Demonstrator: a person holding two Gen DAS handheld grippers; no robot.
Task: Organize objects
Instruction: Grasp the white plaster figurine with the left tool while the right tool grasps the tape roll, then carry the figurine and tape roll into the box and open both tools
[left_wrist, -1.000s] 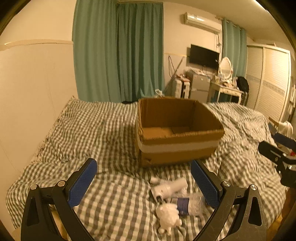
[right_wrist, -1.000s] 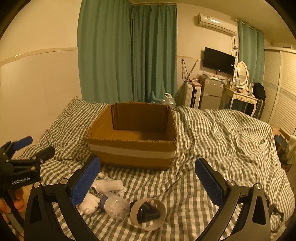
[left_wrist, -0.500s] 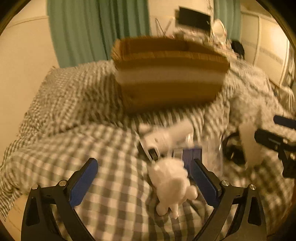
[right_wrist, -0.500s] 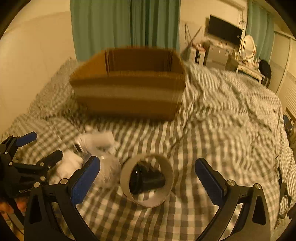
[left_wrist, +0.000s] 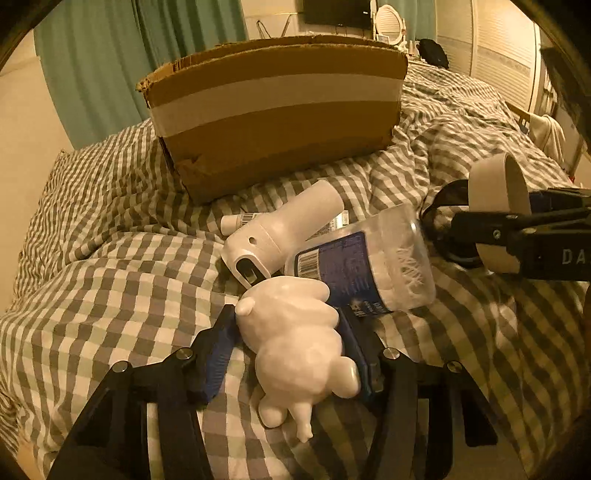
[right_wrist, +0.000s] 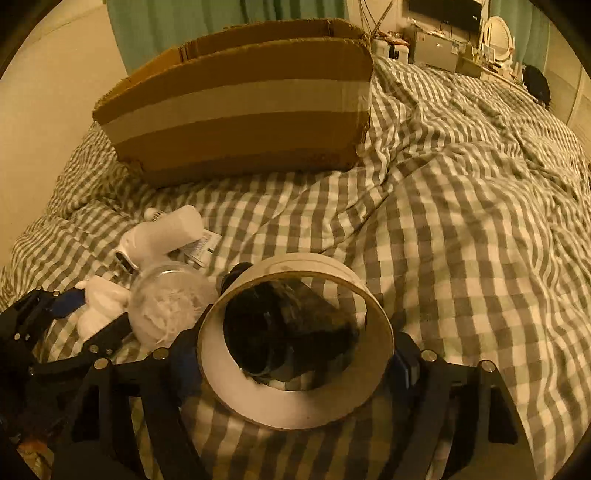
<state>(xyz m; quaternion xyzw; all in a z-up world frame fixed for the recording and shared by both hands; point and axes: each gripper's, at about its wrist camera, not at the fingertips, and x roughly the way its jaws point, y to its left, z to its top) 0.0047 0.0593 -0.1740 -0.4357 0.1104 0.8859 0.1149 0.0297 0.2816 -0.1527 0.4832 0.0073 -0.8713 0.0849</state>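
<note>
My left gripper (left_wrist: 291, 350) is shut on a white toy figure (left_wrist: 295, 343) lying on the checked bedspread; it shows from the side in the right wrist view (right_wrist: 96, 306). My right gripper (right_wrist: 295, 354) is shut on a wide tape roll (right_wrist: 295, 402), also seen in the left wrist view (left_wrist: 496, 214). A dark object (right_wrist: 288, 332) lies inside the ring. A clear jar with a blue label (left_wrist: 362, 266) and a white hair dryer (left_wrist: 284, 232) lie beside the toy. An open cardboard box (left_wrist: 273, 110) stands behind them.
A small white tube (left_wrist: 236, 221) lies behind the dryer. The checked bedspread (right_wrist: 461, 221) is rumpled to the right. Green curtains (left_wrist: 110, 55) and a cream wall (right_wrist: 44, 92) stand beyond the bed. Furniture (right_wrist: 436, 51) is at the far right.
Both grippers dropped to the bed and closed: the left one on the white toy, the right one on the tape roll. Before they were open above the objects.
</note>
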